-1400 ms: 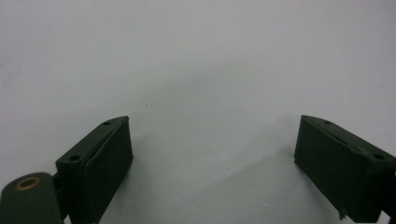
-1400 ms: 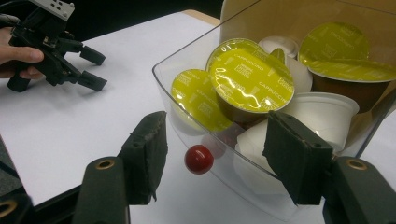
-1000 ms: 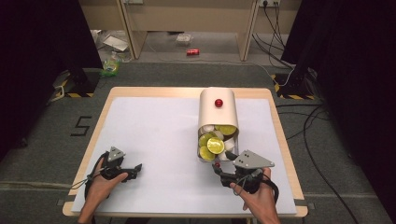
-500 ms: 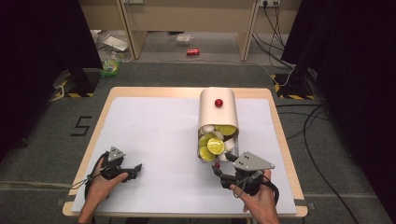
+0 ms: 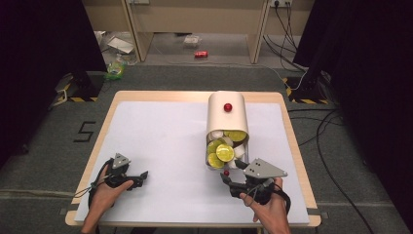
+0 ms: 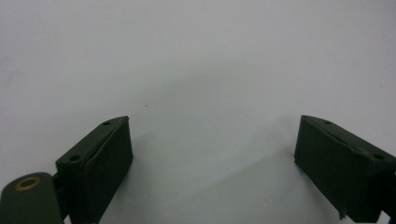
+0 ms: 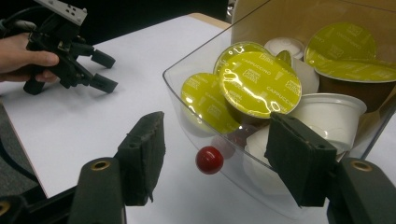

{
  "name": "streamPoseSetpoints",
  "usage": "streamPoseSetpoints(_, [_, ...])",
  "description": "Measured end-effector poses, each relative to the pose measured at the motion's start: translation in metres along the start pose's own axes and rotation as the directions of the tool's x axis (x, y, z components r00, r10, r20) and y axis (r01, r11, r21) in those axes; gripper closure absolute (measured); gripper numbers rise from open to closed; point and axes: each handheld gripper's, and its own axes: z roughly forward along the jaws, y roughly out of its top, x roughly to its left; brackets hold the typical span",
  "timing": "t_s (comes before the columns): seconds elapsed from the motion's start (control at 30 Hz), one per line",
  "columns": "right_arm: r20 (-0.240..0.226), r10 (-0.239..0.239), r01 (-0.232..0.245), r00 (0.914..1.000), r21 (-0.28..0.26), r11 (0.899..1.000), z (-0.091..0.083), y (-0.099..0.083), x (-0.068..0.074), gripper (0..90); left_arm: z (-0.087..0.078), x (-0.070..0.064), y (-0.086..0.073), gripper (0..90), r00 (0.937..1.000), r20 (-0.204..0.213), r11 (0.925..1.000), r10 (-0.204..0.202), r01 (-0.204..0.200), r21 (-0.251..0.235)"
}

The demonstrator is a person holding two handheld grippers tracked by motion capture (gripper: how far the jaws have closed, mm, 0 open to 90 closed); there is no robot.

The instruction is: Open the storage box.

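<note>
**Right gripper open at the red knob of the capsule drawer**

In the high view the right gripper (image 5: 229, 178) sits at the lower right of the frame, just below the clear drawer (image 5: 212, 165) that stands pulled out from a cream capsule dispenser (image 5: 227, 119) at centre. Its jaws stand wide apart, and the drawer's small red knob (image 7: 209, 159) lies between them in the right gripper view, low in the middle of the frame, touching neither pad. Behind the clear front wall lie coffee capsules (image 7: 259, 84) with yellow-green foil lids marked cappuccino, and white capsules (image 7: 327, 111) to their right. A second red knob (image 5: 227, 107) sits on the dispenser's top. The left gripper (image 5: 141, 176) rests at the lower left on the white table (image 5: 156, 141), well apart from the drawer, its jaws also wide with nothing between them
</note>
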Motion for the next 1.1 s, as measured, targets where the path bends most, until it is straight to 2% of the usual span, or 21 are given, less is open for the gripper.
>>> streamPoseSetpoints(0.47, [0.048,0.033,-0.03,0.9983,-0.062,0.998,-0.001,0.003,-0.003,30.8,0.0,0.0,0.0,10.5,1.0,-0.001,1.0,0.001,-0.001,0.001])
streamPoseSetpoints(1.1, [0.094,0.055,-0.047,0.9941,-0.087,0.995,0.009,0.011,-0.011,25.7,0.0,0.0,0.0,10.4,1.0,-0.001,1.0,0.001,-0.001,0.002])
